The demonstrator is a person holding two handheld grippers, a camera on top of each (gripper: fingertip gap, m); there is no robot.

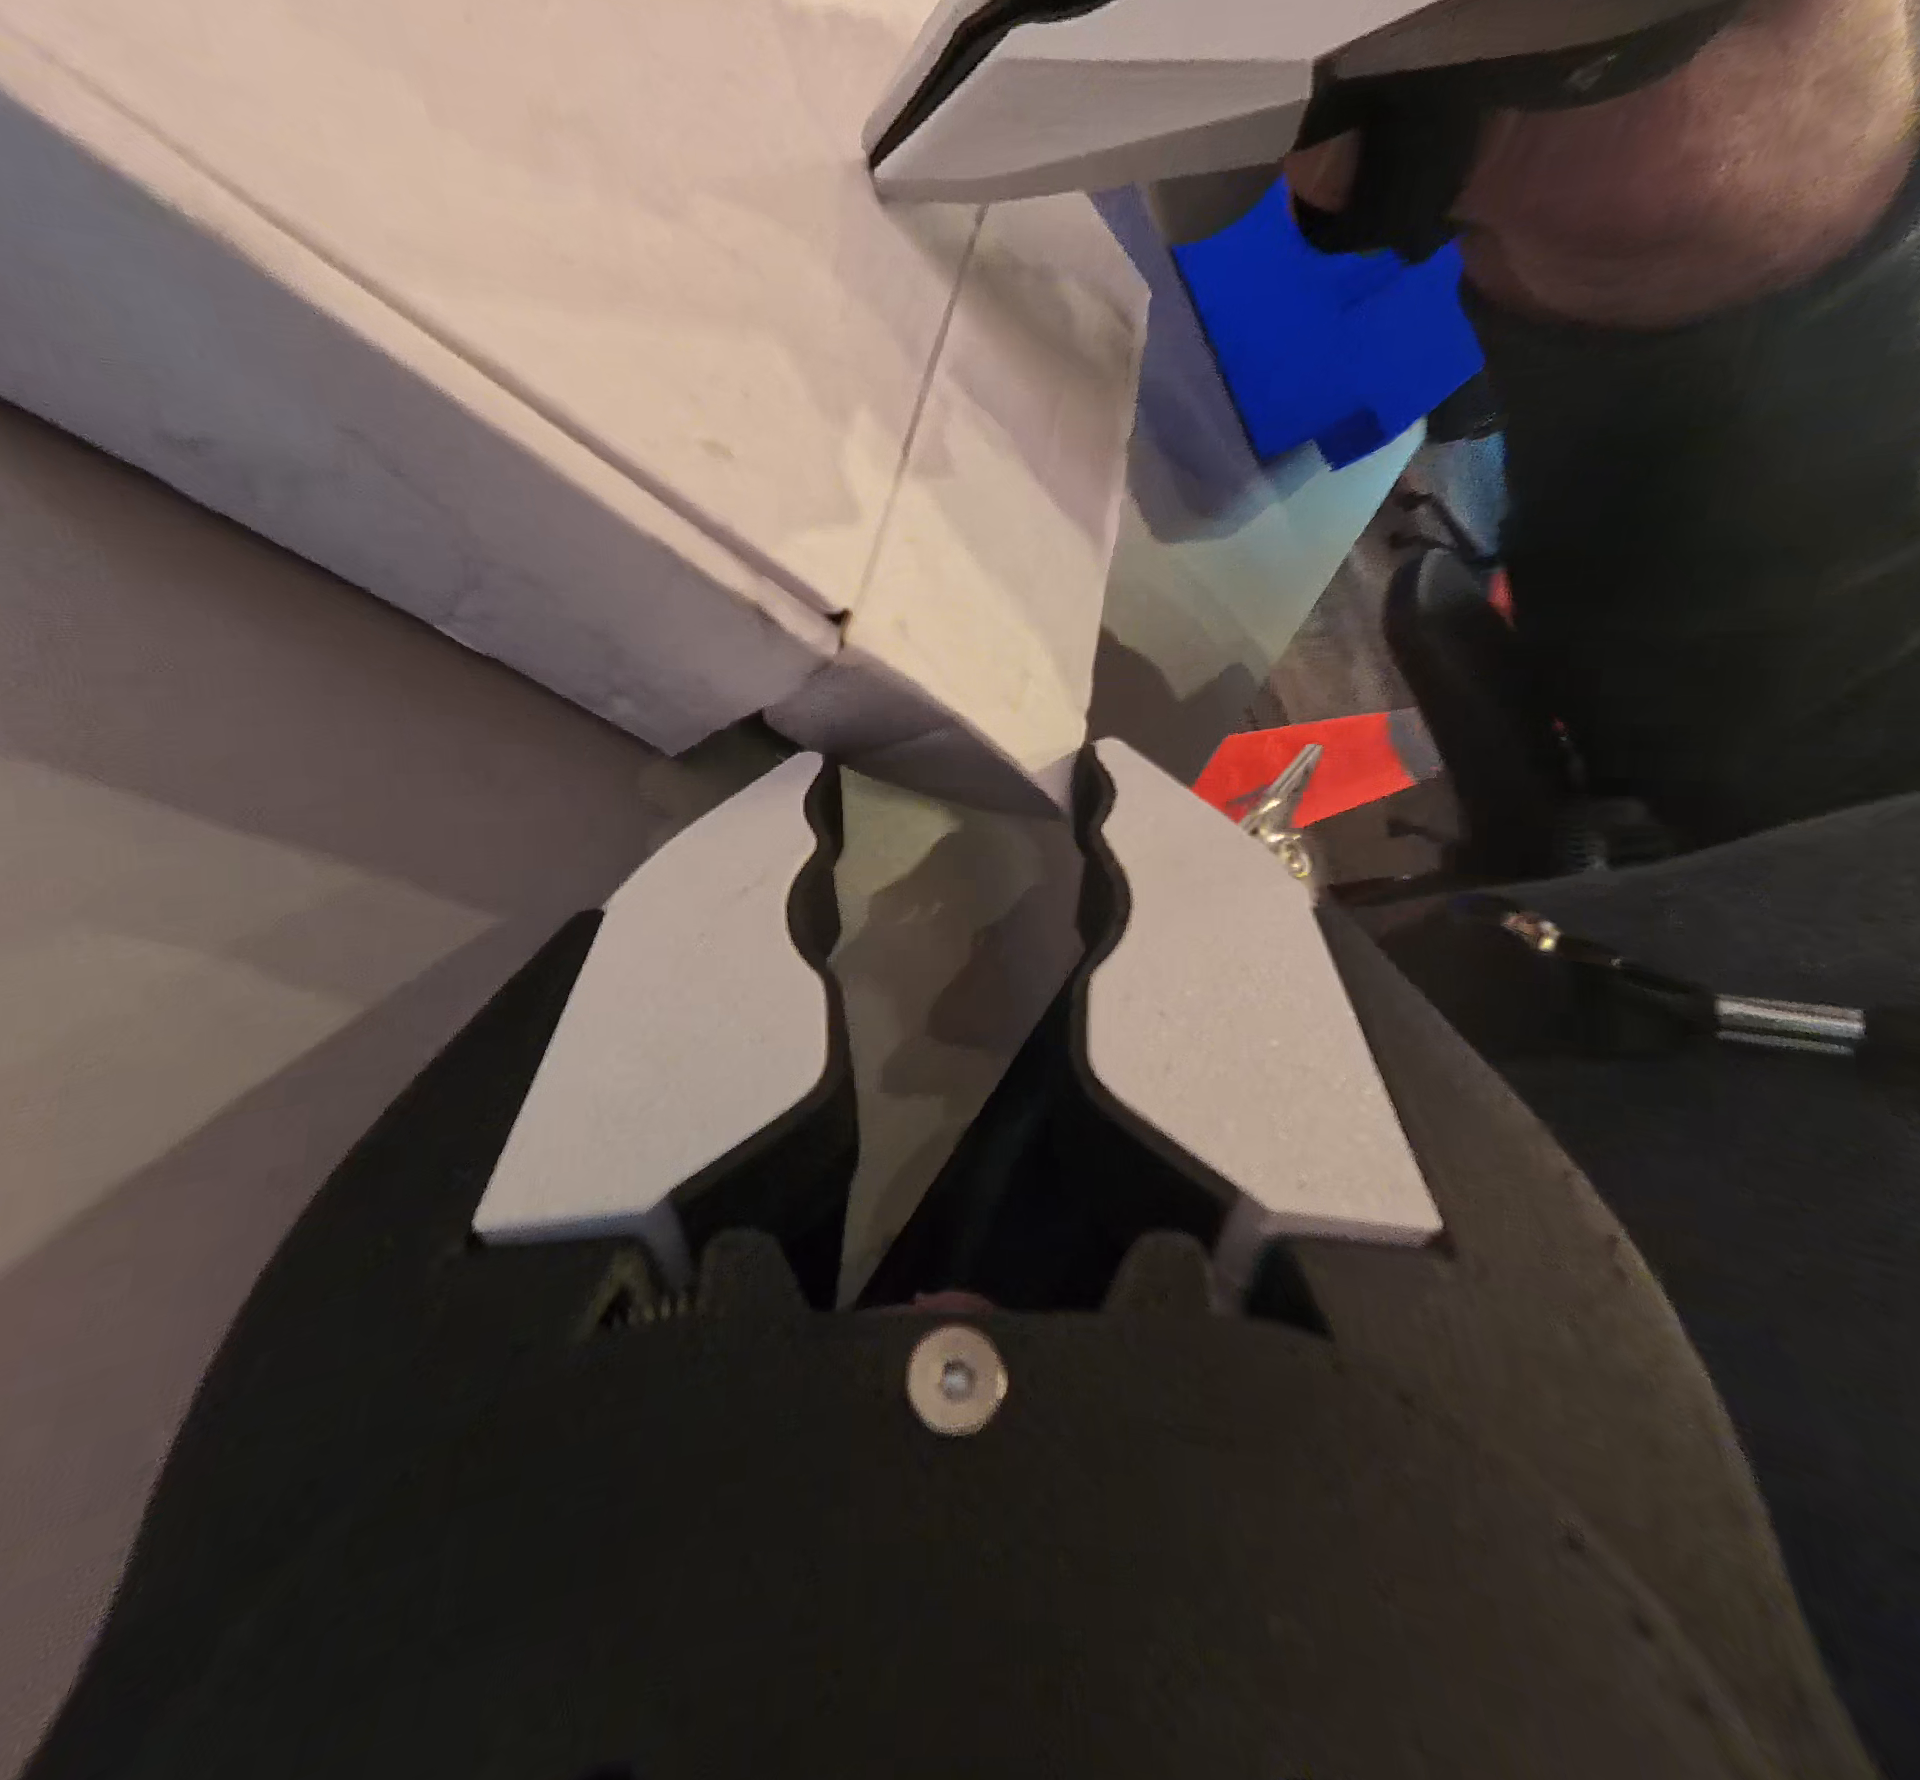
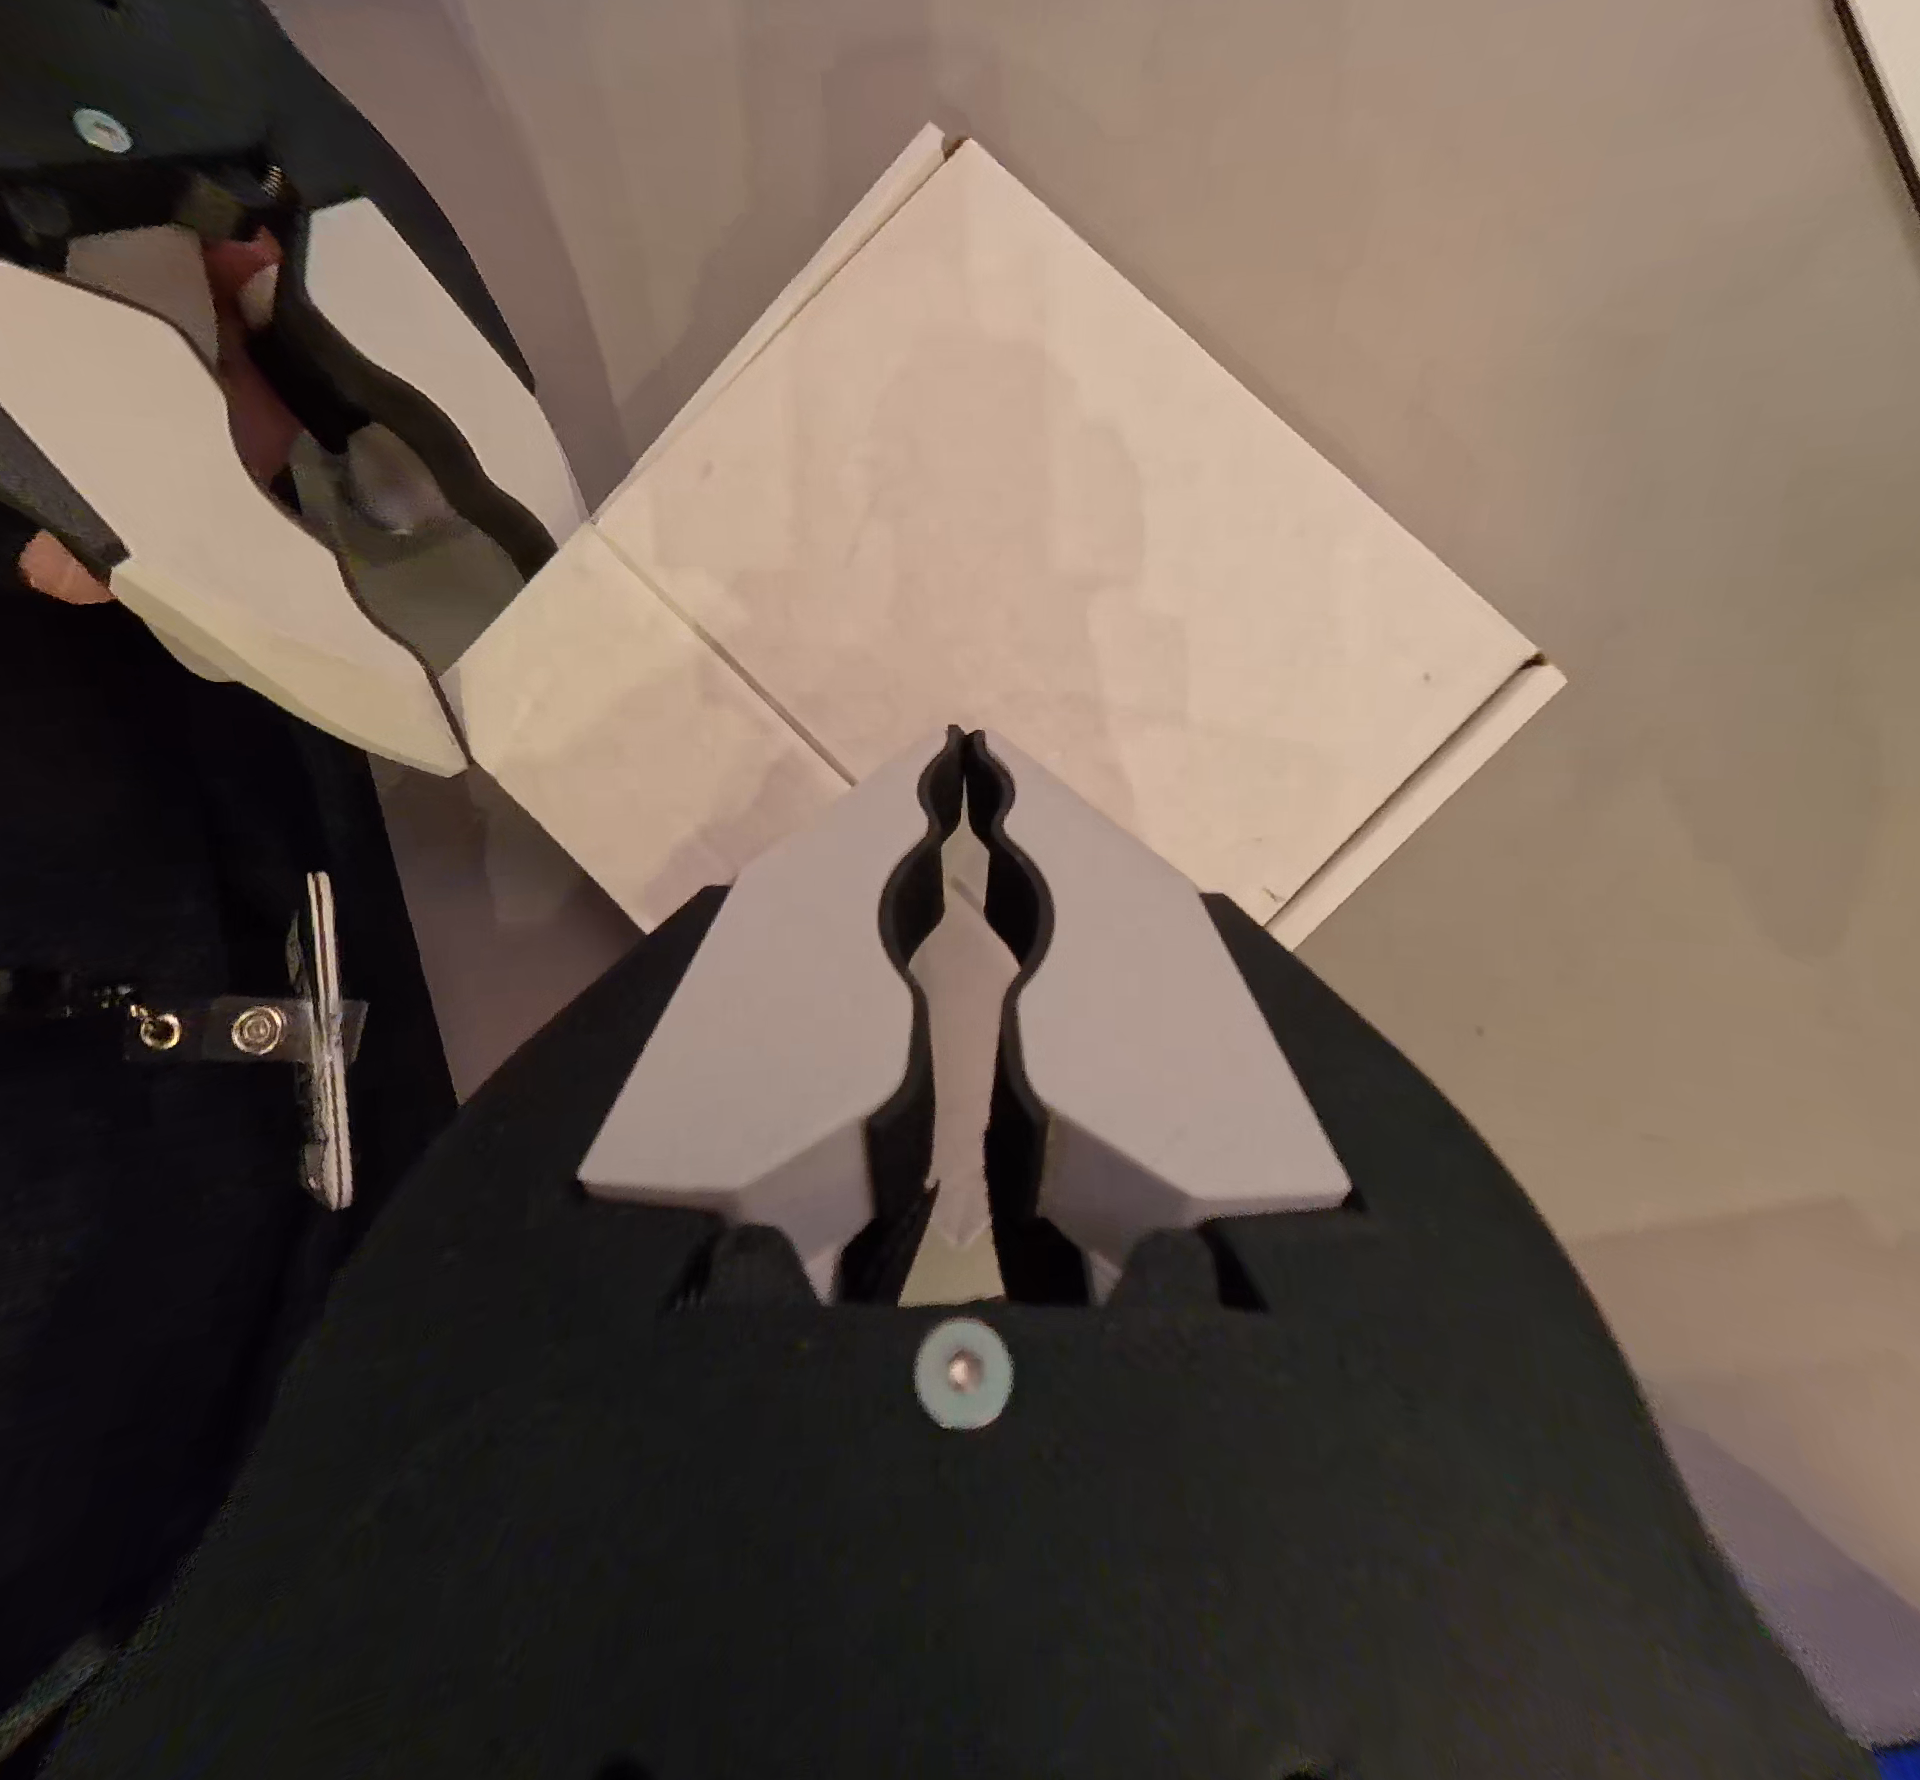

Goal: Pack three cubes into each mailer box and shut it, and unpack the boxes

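— Where's the box on your feed?

— In my right wrist view the white mailer box [image 2: 1049, 525] lies shut on the grey table [image 2: 1351, 172], turned like a diamond, filling the centre up toward twelve o'clock. Its front flap panel [image 2: 623, 702] faces eight o'clock.

— And the tools?

— My right gripper [image 2: 966, 743] has its fingers pressed together at the tips, nothing between them, and the tips sit over the lid's near edge at six o'clock; I can't tell if they touch it. My left gripper [image 2: 488, 608] comes in from nine o'clock with its fingers apart, straddling the box's corner.

— Left wrist view agrees?

— Yes. My left gripper's fingers stand spread at the box's corner [image 1: 831, 650]. The other gripper shows at one o'clock, tips on the lid. Something blue [image 1: 1320, 328] lies beyond at two o'clock, blurred.
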